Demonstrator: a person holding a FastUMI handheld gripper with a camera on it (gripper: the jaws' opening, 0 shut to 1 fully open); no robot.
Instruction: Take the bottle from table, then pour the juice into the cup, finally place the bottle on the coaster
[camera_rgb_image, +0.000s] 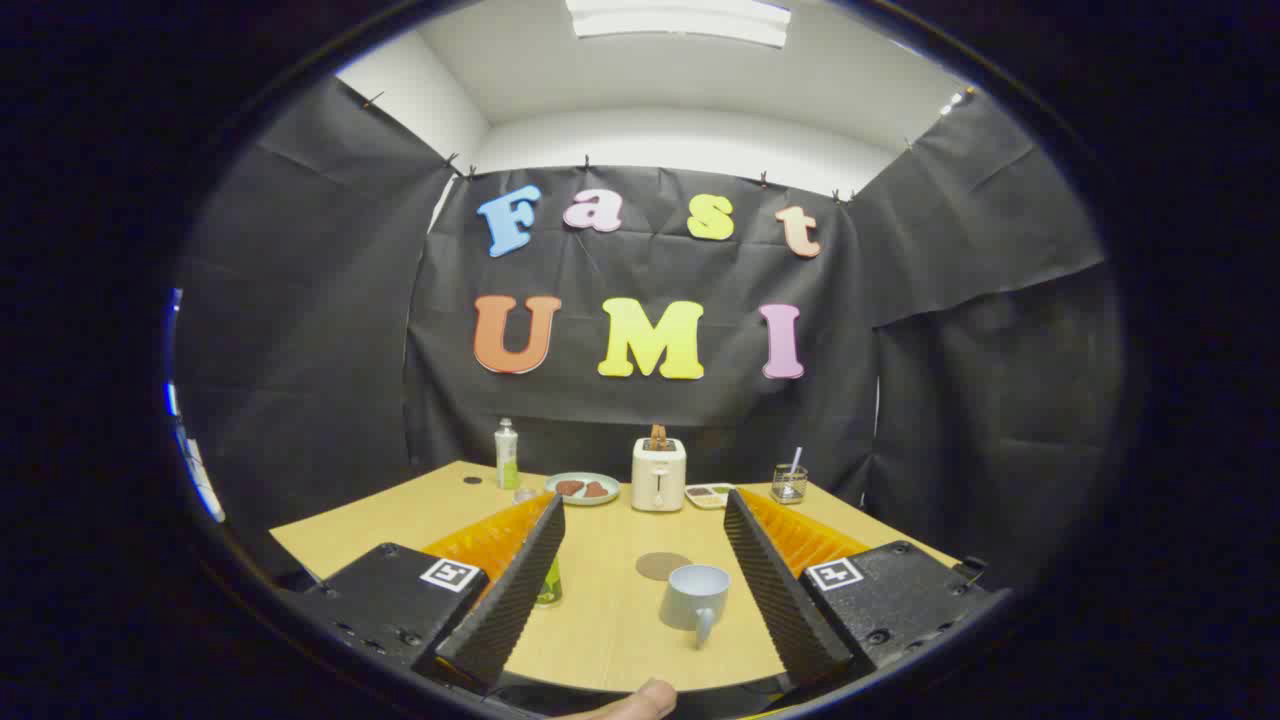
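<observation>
White cup (697, 592) sits between the open hand-held gripper (642, 510) fingers.

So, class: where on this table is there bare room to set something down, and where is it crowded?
Bare wood lies between the open gripper jaws, in front of the cup and coaster, and again between the coaster and the toaster. The far edge is crowded: bottle, plate, toaster, tray and glass stand in a row.
</observation>
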